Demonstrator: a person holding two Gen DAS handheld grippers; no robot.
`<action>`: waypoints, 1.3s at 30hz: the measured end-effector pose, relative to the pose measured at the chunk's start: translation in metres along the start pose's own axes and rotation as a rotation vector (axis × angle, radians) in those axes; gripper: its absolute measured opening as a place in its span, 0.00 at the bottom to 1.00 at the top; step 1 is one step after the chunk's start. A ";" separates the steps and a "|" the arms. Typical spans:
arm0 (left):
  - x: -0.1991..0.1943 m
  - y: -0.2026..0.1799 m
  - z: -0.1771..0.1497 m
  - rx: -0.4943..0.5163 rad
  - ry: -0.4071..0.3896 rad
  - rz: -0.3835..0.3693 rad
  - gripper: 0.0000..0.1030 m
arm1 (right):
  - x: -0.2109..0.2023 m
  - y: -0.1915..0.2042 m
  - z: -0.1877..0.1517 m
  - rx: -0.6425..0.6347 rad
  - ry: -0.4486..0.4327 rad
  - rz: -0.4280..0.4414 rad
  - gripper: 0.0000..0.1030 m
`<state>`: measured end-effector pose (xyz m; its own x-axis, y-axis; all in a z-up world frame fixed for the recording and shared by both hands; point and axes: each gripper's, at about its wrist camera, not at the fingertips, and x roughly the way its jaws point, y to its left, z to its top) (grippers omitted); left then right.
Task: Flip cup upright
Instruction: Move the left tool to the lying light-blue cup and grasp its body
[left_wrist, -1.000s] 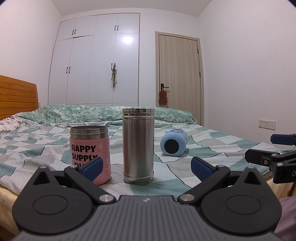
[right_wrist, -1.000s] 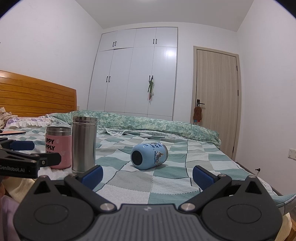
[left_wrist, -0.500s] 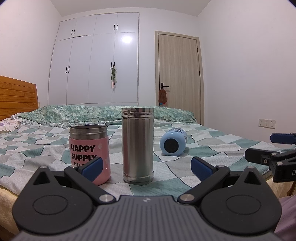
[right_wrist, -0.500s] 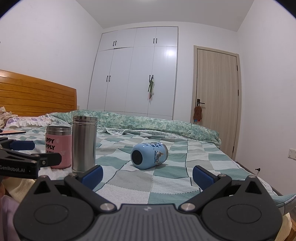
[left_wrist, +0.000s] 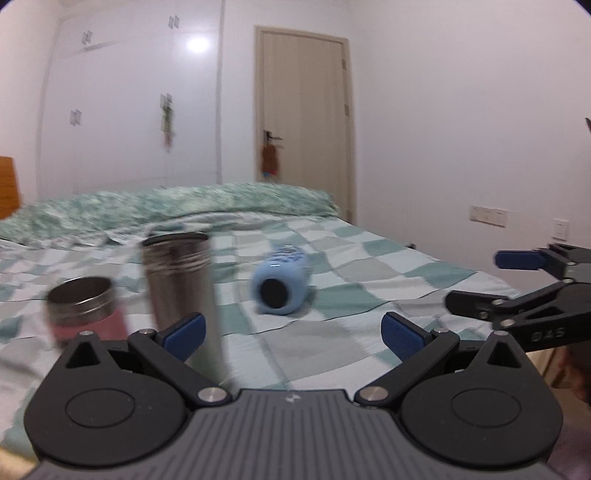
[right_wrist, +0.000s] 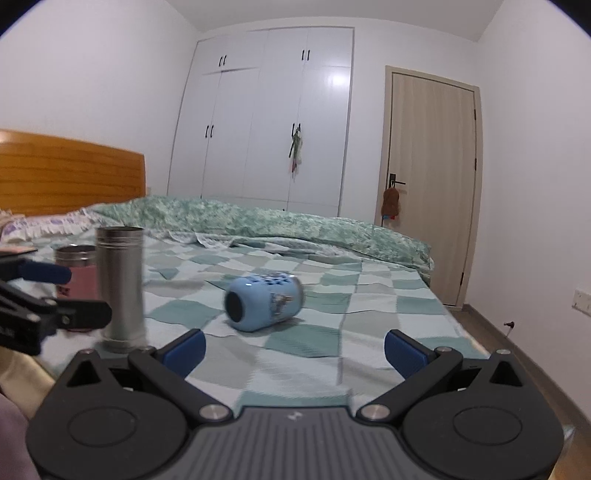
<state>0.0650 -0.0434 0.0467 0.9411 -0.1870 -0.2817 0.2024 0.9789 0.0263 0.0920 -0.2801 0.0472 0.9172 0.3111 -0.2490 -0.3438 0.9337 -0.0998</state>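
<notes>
Both held level, side by side: left gripper (left_wrist: 291, 330) spread wide, right gripper (right_wrist: 294, 348) equally wide, nothing between either's pads.

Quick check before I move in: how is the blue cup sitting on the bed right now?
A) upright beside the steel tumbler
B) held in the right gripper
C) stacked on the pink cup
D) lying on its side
D: the blue cup lies on its side on the checkered bedspread, clear of both open grippers.

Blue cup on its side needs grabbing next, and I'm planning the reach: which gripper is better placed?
Probably the right gripper. The blue cup lies just ahead of its open jaws with bare bedspread between. The left gripper is also open, but the steel tumbler stands close by its left finger.
</notes>
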 end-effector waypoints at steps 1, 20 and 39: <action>0.007 -0.002 0.005 0.000 0.018 -0.009 1.00 | 0.005 -0.007 0.003 -0.010 0.012 0.001 1.00; 0.220 -0.046 0.104 0.148 0.424 0.106 1.00 | 0.142 -0.104 0.039 -0.115 0.262 0.109 1.00; 0.343 -0.033 0.077 0.238 0.707 0.287 0.99 | 0.250 -0.132 0.034 -0.143 0.420 0.129 1.00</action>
<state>0.4018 -0.1465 0.0226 0.5867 0.2441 -0.7722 0.1057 0.9223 0.3718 0.3733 -0.3200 0.0315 0.7139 0.2968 -0.6342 -0.5013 0.8490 -0.1670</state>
